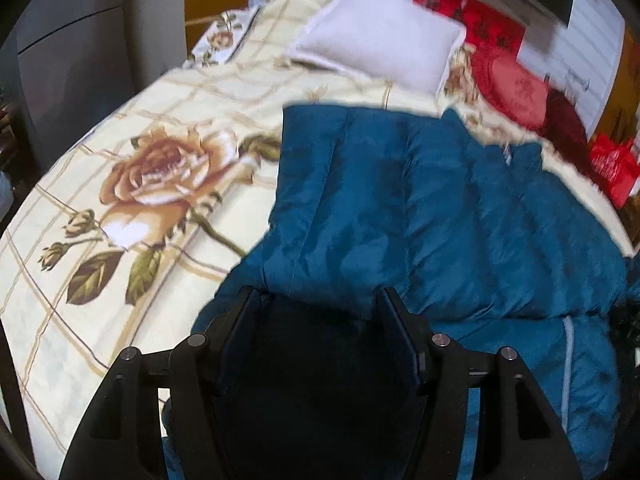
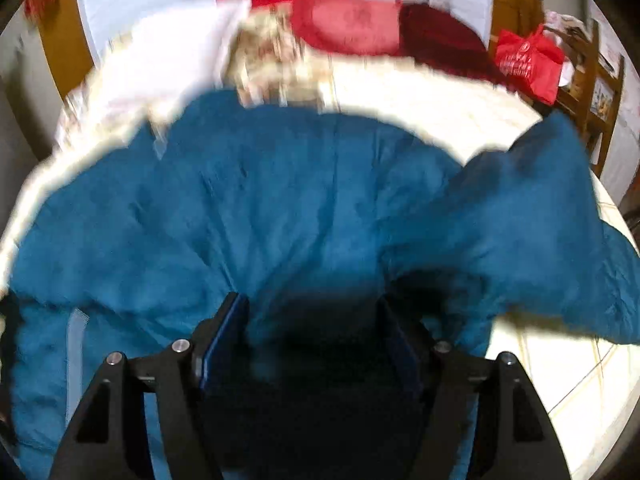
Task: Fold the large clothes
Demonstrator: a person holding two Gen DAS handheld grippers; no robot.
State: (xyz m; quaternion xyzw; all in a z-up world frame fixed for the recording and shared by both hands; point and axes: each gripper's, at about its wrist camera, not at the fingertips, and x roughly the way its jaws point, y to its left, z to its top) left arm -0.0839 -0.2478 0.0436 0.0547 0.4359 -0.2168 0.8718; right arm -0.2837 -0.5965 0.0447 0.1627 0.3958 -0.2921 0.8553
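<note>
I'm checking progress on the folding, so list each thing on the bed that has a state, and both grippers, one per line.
Blue quilted padded jacket: spread on the bed, partly folded, one sleeve flung outward.
White pillow: lying flat near the bed's head.
Cream rose-print bedspread: spread smooth.
Left gripper: jaws wide, jacket fabric between them.
Right gripper: jaws wide, over jacket fabric.

There is one blue padded jacket (image 1: 420, 208), and one bed cover (image 1: 168, 104) with a check pattern. I count one white pillow (image 1: 380, 36), one round red cushion (image 1: 516, 92), one dark red cushion (image 1: 568, 132) and one red bag (image 2: 528, 60). Two grippers are visible, the left gripper (image 1: 318, 292) and the right gripper (image 2: 312, 298) (each has two fingers).
</note>
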